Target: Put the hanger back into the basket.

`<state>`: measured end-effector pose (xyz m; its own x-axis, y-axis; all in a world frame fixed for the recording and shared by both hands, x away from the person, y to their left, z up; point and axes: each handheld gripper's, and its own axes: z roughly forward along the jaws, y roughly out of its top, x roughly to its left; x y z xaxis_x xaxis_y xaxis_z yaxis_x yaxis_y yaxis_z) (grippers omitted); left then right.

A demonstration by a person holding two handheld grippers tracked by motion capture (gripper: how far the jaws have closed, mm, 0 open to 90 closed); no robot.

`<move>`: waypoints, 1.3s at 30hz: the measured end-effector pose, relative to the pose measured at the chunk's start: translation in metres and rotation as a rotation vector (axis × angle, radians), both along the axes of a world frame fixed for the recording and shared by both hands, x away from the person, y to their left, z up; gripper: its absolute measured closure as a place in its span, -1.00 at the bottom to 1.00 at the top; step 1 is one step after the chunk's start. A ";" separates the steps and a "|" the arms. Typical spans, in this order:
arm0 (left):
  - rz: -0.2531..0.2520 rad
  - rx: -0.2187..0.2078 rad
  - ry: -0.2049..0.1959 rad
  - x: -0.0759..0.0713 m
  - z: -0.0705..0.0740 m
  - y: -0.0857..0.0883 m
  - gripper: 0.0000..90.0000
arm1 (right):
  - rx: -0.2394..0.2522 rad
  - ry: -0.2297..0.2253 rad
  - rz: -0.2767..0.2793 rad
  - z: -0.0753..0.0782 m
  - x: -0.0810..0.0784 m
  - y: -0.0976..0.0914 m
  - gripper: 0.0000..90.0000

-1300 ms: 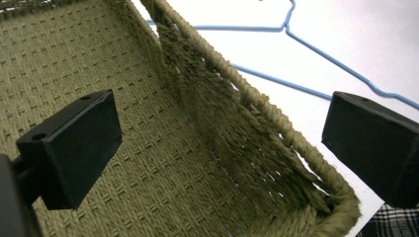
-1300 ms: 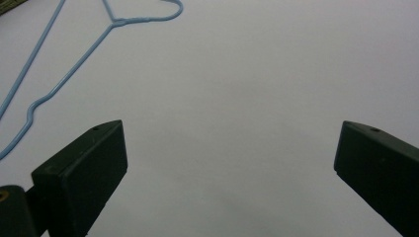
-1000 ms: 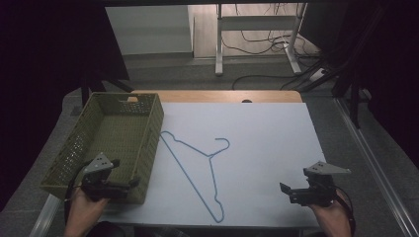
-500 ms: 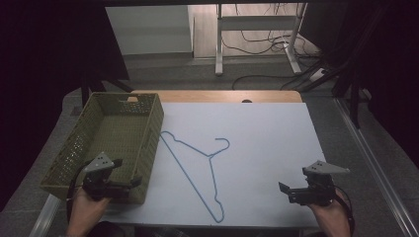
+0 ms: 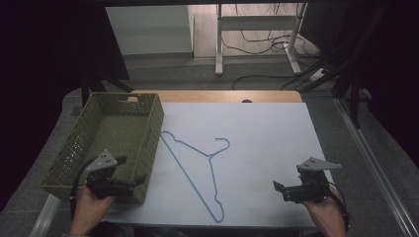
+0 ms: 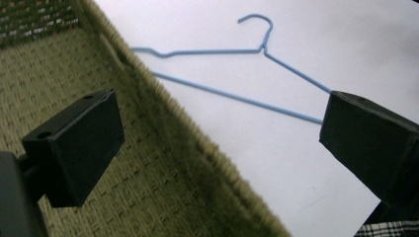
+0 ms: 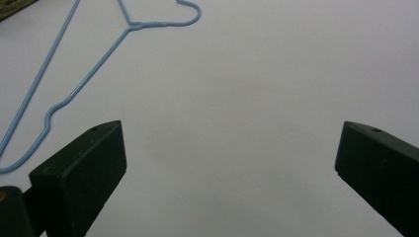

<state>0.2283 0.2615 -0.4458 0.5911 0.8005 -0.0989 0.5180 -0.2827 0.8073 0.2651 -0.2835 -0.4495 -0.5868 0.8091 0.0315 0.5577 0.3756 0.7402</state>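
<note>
Two grippers wait at the near edge of the bench (image 5: 257, 123), a blue hanger (image 5: 195, 165) flat between them. The left gripper (image 5: 129, 183), fingers apart, hangs over the near corner of the basket (image 5: 148, 129), aimed rightward at the hanger, whose long bar runs from the basket toward the person. The right gripper (image 5: 284, 190), fingers apart, points left from farther off.

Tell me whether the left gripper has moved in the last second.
Yes, slightly. The left gripper has drifted nearer the person, along the basket wall; its jaws stand open.
</note>
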 end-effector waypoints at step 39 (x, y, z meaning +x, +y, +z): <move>-0.220 0.008 0.062 0.038 0.005 -0.116 -0.96 | -0.007 -0.004 0.065 0.017 0.035 0.034 -1.00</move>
